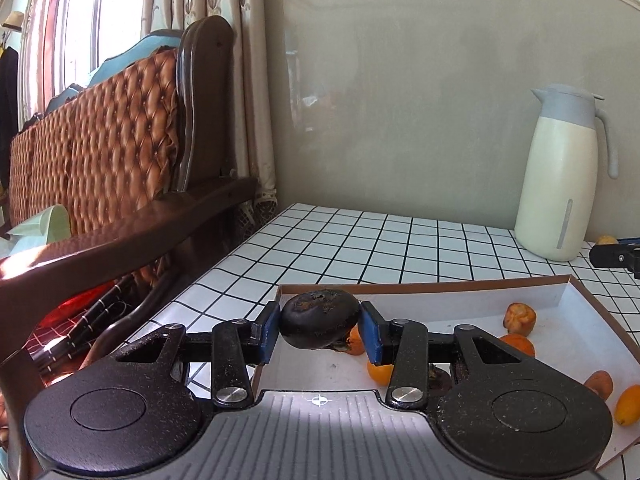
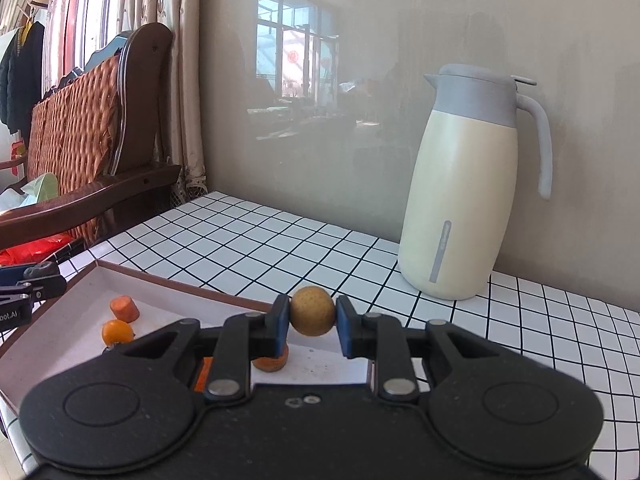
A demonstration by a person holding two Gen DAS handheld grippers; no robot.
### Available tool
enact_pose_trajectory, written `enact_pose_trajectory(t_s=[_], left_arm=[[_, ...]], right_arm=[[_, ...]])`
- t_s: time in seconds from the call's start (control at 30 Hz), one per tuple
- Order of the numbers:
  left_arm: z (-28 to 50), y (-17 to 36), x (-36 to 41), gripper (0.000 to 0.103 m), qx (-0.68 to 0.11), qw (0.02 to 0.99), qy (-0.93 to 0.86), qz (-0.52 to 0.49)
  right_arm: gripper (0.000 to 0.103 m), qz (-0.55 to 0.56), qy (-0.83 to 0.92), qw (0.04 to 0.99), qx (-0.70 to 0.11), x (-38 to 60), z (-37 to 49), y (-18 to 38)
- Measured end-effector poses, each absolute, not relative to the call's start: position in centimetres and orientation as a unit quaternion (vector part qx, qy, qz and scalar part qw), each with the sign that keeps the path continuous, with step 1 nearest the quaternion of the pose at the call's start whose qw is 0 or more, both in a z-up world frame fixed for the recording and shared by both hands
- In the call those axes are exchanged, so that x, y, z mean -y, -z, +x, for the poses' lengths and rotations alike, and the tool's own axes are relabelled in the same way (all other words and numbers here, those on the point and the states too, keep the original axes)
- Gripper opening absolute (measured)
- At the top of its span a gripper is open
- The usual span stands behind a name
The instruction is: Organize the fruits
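The left gripper [image 1: 319,330] is clamping a dark, soft-looking fruit [image 1: 319,318] across its widest part above the tray [image 1: 460,294], while the right gripper [image 2: 312,326] is pinching a small, firm-looking, light round fruit [image 2: 312,311] at its equator over the tray's far rim.
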State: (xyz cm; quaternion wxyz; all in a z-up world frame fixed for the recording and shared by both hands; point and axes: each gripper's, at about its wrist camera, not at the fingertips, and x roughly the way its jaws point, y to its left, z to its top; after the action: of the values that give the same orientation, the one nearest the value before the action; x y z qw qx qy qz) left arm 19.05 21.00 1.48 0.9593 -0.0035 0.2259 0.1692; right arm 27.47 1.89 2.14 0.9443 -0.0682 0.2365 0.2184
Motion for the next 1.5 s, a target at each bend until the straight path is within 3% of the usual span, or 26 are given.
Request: enact_pose_trajectory(t_s=[0.17,0.2,0.23,0.27,0.3,0.33,0.97,1.5], left_arm=[[19.9,-0.9,-21.5,0.043,-0.235,0.957,-0.171,-0.012],[20.0,-0.8,-21.5,0.043,-0.235,0.957,-0.169,-0.015],[20.2,-0.6,-21.5,0.044,-0.237,0.957,-0.167,-0.017],[20.2,-0.5,-21.3,0.067,-0.239,0.957,-0.165,-0.018],[20.0,-0.5,-21.1,0.088,-0.234,0.958,-0.165,-0.019],[19.8,-0.5,-20.8,0.103,-0.221,0.961,-0.167,-0.013],[19.6,-0.8,-19.5,0.103,-0.215,0.962,-0.168,0.000],[14.6,-4.3,-17.6,0.103,-0.195,0.966,-0.170,0.000]], right_arm=[[0.016,-0.069,-0.221,0.939,-0.254,-2.1,28.8,-1.4],[0.021,-0.066,-0.222,0.938,-0.257,-2.2,29.1,-1.3],[0.044,-0.064,-0.224,0.937,-0.262,-2.2,29.3,-1.1],[0.064,-0.067,-0.226,0.935,-0.266,-2.2,29.4,-0.9],[0.098,-0.071,-0.221,0.938,-0.259,-2.3,29.3,-0.7],[0.097,-0.071,-0.214,0.944,-0.241,-2.2,29.0,-0.6],[0.097,-0.067,-0.224,0.937,-0.260,-2.4,28.6,-0.5],[0.097,-0.058,-0.229,0.947,-0.220,0.3,23.0,-5.0]])
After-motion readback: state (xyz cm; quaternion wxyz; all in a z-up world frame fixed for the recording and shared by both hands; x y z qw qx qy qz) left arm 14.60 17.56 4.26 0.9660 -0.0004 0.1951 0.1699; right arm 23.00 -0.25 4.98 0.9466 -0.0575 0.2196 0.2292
